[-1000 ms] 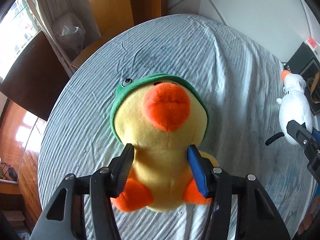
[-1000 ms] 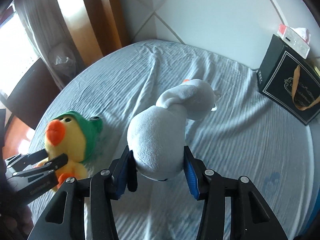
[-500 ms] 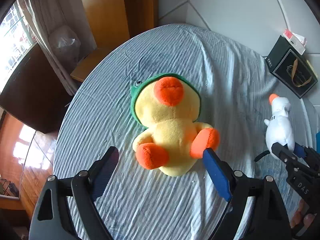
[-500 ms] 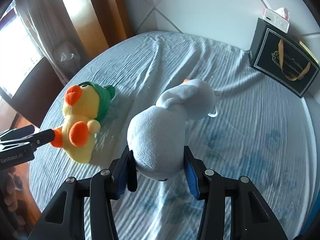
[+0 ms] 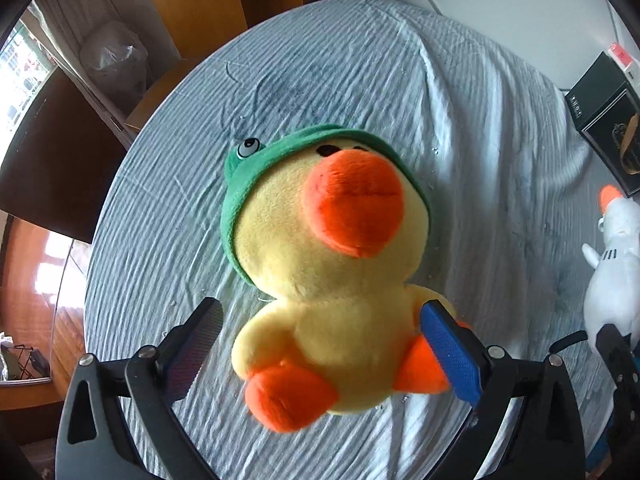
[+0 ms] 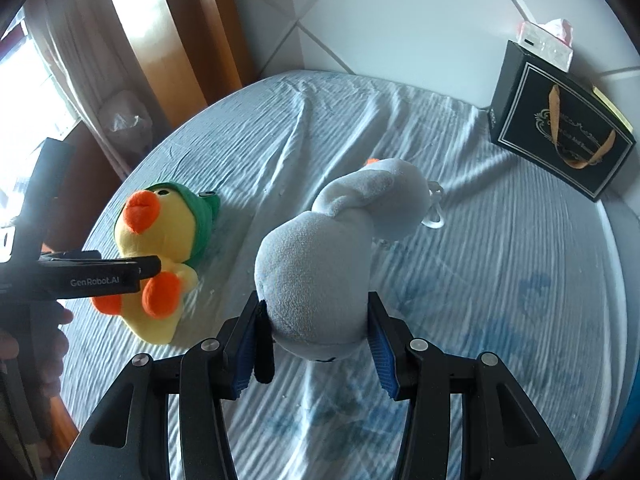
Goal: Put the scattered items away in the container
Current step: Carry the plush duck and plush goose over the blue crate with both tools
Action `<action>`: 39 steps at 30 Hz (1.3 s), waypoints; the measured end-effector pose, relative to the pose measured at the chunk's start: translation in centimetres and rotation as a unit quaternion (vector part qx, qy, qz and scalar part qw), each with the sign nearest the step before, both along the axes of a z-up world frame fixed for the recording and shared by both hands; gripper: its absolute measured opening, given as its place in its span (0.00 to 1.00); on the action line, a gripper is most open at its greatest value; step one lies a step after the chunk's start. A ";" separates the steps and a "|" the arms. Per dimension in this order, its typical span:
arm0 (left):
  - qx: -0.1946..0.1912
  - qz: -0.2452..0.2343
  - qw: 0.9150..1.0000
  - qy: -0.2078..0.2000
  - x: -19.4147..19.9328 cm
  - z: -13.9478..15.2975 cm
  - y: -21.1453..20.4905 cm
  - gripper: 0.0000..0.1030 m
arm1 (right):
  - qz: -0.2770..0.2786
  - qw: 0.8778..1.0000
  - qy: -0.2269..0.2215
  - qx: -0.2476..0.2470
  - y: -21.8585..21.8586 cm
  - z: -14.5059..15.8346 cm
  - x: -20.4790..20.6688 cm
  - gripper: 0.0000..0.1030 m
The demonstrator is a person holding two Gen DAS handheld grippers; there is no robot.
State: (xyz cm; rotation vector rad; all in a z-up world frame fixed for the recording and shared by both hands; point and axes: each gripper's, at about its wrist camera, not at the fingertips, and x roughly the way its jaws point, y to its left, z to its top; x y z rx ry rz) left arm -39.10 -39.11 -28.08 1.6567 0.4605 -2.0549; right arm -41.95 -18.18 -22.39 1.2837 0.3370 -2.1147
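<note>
Yellow duck [image 5: 336, 280] between parted left tongs [image 5: 320, 344], right tongs [image 6: 316, 344] clenched around white goose [image 6: 320, 272].

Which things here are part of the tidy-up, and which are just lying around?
Part of the job: yellow duck toy, white goose toy, black gift bag.
Lying around: pink tissue pack, clear plastic bag, bedsheet.

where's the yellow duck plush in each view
Left wrist: yellow duck plush fills the centre, between the open fingers of the left tool, on the blue bedsheet.
Right wrist: it lies at left, beside the white goose plush gripped by the right tool.
Shared landmark: black gift bag.
</note>
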 end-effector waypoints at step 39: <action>-0.073 -0.243 0.906 0.339 12.6 23.8 26.1 0.68 | -0.164 0.948 0.270 -0.042 19.6 19.3 17.2 0.47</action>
